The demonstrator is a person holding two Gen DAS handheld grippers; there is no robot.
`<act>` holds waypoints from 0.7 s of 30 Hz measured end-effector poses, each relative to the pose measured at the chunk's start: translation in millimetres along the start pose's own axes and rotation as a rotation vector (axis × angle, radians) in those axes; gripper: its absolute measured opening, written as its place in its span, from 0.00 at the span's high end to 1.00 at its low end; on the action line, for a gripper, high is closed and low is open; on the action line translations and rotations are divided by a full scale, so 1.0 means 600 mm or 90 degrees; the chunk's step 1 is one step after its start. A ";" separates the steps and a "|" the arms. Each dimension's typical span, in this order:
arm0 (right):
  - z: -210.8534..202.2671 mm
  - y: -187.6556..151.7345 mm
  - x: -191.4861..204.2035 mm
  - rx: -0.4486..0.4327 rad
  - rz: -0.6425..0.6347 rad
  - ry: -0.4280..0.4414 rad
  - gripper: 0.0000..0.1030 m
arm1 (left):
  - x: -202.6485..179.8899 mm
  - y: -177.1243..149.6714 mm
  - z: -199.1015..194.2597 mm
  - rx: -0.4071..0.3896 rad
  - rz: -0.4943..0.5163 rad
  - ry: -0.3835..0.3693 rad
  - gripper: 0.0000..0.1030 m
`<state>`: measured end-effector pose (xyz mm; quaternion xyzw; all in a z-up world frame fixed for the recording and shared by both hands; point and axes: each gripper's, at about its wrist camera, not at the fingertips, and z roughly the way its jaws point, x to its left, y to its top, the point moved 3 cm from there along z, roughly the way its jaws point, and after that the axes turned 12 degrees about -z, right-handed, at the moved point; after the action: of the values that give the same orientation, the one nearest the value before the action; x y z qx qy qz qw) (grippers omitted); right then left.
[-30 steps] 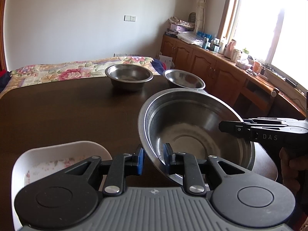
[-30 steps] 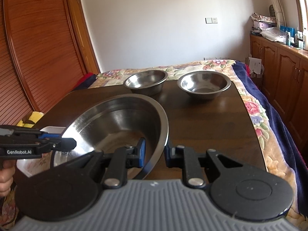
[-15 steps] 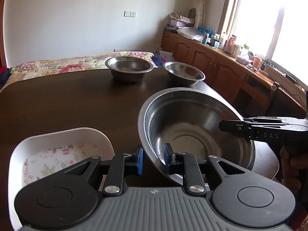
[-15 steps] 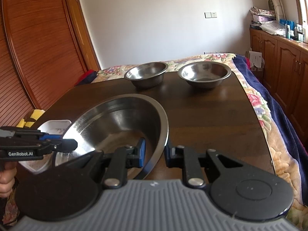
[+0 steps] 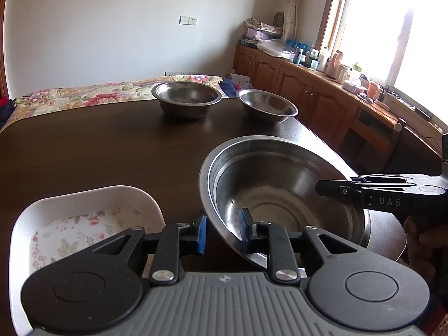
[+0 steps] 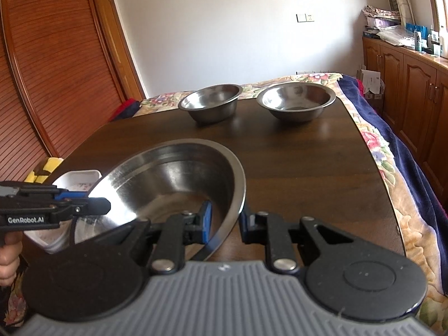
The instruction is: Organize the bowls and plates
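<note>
A large steel bowl (image 5: 280, 196) (image 6: 168, 184) hangs tilted over the near part of the dark wooden table (image 5: 98, 145) (image 6: 308, 162). My left gripper (image 5: 223, 232) is shut on its near-left rim. My right gripper (image 6: 225, 225) is shut on the opposite rim, and its tip also shows in the left wrist view. A white dish with a floral bottom (image 5: 84, 224) (image 6: 81, 179) sits on the table just left of the bowl. Two smaller steel bowls (image 5: 186, 99) (image 5: 266, 106) stand side by side at the far edge.
A bed with a floral cover (image 5: 84, 92) lies beyond the table. Wooden cabinets (image 5: 308, 95) with cluttered tops run along the right wall under a bright window. A slatted wooden door (image 6: 42, 70) stands on the left. The table's right edge passes under the large bowl.
Both grippers keep their hold on the large bowl. The table has dropped slightly in both views and more of the white dish shows, so the bowl has been carried a little up and back.
</note>
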<state>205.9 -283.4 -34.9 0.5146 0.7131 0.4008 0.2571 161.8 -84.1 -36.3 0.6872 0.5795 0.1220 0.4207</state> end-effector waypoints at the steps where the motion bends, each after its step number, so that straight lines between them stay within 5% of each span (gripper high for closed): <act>1: -0.001 0.000 -0.001 0.000 -0.001 0.000 0.78 | 0.000 0.000 -0.001 0.000 0.001 0.000 0.50; 21: -0.018 0.027 -0.014 -0.032 -0.019 -0.009 0.64 | 0.011 0.011 -0.008 -0.015 -0.004 0.011 0.47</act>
<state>209.1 -292.4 -15.7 0.4999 0.7086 0.4112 0.2809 165.5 -75.7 -30.9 0.6793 0.5836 0.1338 0.4244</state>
